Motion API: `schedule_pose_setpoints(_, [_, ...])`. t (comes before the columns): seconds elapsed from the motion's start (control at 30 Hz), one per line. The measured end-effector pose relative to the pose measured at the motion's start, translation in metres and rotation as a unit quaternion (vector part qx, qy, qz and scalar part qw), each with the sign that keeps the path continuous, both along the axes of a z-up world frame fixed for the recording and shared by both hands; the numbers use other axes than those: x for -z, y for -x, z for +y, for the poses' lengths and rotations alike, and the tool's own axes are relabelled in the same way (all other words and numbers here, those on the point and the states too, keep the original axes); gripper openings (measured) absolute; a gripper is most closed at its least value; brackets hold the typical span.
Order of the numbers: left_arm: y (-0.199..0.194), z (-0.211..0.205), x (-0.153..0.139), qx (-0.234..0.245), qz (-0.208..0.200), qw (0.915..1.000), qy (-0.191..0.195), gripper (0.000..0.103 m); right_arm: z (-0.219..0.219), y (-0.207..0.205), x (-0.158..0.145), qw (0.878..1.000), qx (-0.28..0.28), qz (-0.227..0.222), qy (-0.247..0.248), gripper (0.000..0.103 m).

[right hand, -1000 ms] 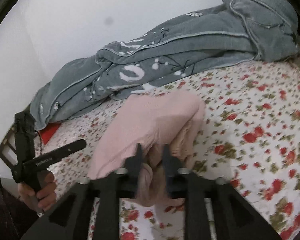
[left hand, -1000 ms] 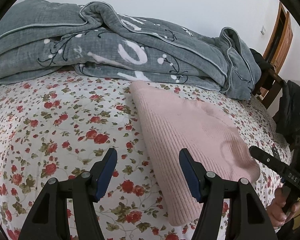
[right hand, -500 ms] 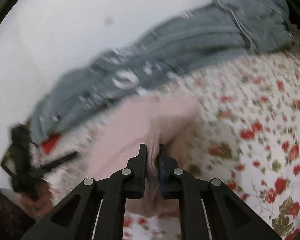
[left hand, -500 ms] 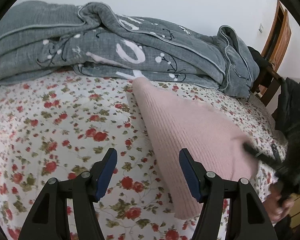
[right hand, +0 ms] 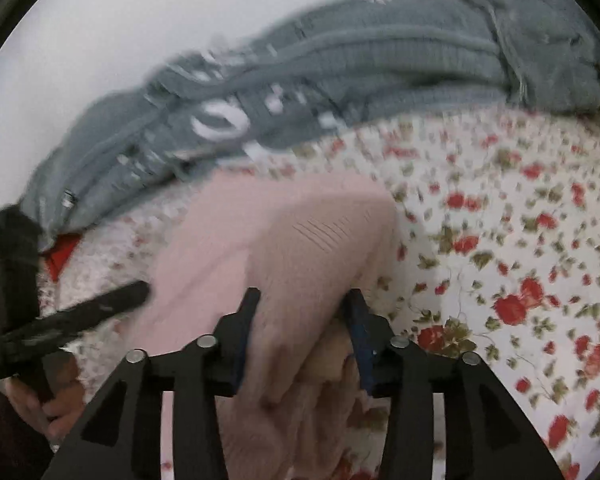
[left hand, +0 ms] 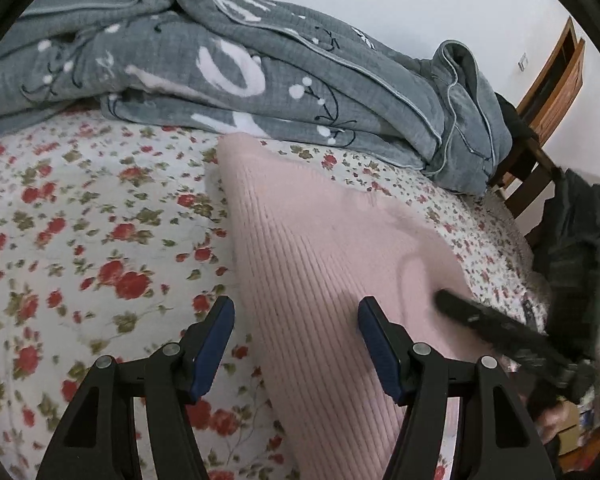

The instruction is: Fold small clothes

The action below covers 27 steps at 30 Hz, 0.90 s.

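Observation:
A pink ribbed knit garment (left hand: 320, 240) lies folded on the floral bed sheet (left hand: 80, 220). My left gripper (left hand: 296, 308) hovers open over the garment's near left edge, and nothing is pinched between its blue pads. In the right wrist view a bunched fold of the pink garment (right hand: 300, 232) fills the gap of my right gripper (right hand: 303, 296), whose jaws are opening and no longer pinch it. Each view shows the other tool blurred at its side: the right gripper (left hand: 492, 328) and the left gripper (right hand: 80, 312).
A rumpled grey quilt (left hand: 260, 60) with white motifs lies along the wall behind the garment, also in the right view as the grey quilt (right hand: 340, 80). A wooden chair (left hand: 556, 80) and dark clothing (left hand: 580, 240) stand at the bed's right end. A red item (right hand: 62, 252) shows at the far edge.
My right gripper clamped tight on the pink fold, then spread its jaws wide around it. Both grippers moved forward and lower over the garment.

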<state>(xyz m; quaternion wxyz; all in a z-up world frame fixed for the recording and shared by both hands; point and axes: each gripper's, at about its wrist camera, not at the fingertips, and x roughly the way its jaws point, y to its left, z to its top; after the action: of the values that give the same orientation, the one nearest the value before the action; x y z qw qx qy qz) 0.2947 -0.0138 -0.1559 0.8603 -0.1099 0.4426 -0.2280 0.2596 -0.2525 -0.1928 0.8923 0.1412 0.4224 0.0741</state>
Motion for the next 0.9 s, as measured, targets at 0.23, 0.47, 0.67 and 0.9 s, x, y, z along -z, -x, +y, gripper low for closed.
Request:
schedule_pose_setpoints(0.23, [-0.013, -0.009, 0.015, 0.019, 0.024, 0.9994, 0.017, 0.067, -0.018, 0.001, 0.014, 1.000, 0.000, 0.011, -0.019, 0.058])
schedule_pose_setpoints(0.47, [-0.018, -0.015, 0.020, 0.013, 0.022, 0.9996, 0.013, 0.054, -0.021, -0.020, 0.025, 0.996, -0.018, 0.040, -0.073, 0.062])
schedule_pose_setpoints(0.67, [-0.005, -0.019, -0.002, 0.015, -0.022, 0.9996, -0.006, 0.034, -0.013, -0.009, 0.014, 0.996, -0.031, 0.014, -0.086, 0.039])
schedule_pose_setpoints(0.9, [0.018, 0.029, -0.028, -0.015, -0.040, 0.9991, -0.006, 0.034, 0.029, 0.000, 0.001, 0.990, -0.063, 0.010, -0.126, 0.036])
